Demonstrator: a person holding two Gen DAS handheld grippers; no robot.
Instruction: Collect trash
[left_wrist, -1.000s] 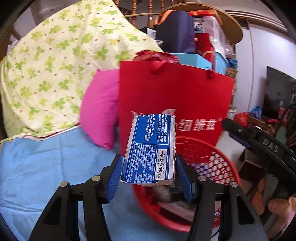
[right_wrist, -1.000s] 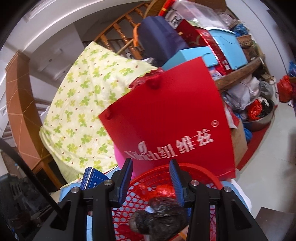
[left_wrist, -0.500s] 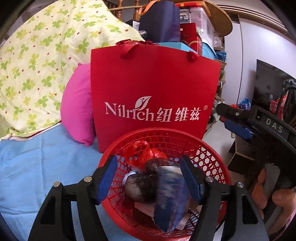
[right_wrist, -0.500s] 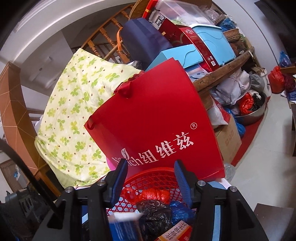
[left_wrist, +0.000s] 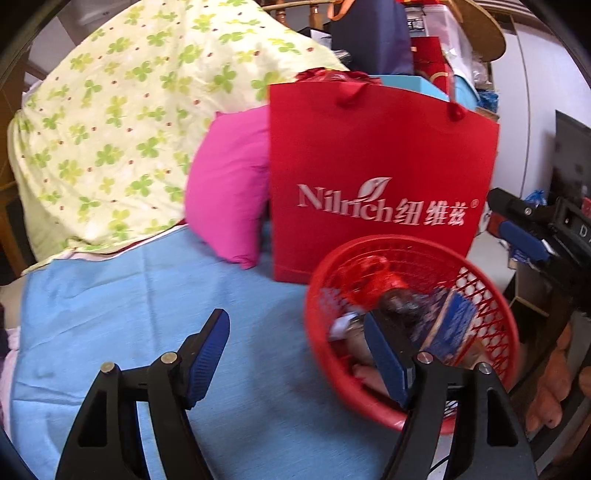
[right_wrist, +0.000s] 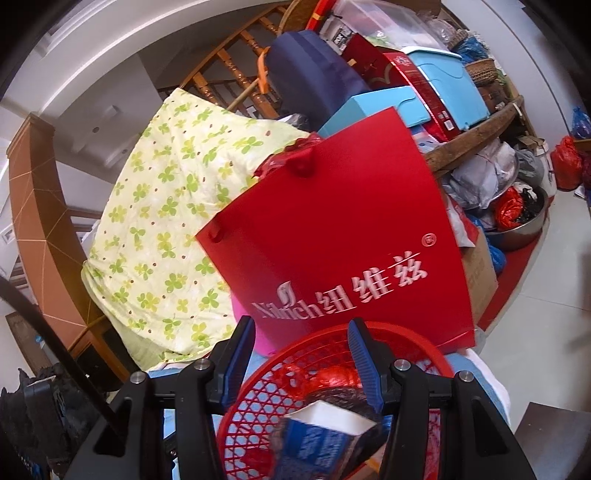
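Blue carton (left_wrist: 452, 325) stands tilted in basket (left_wrist: 491, 314); left tool (left_wrist: 295, 354) opening, empty.

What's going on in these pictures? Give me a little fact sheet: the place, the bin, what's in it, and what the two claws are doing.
place: blue cloth with a pink pillow and a red gift bag
bin: red basket, in front of the gift bag
contents: blue box, standing tilted; red wrapper; dark lump
left gripper: jaws opening, nothing between them, at the basket's near edge
right gripper: open, empty, over the basket
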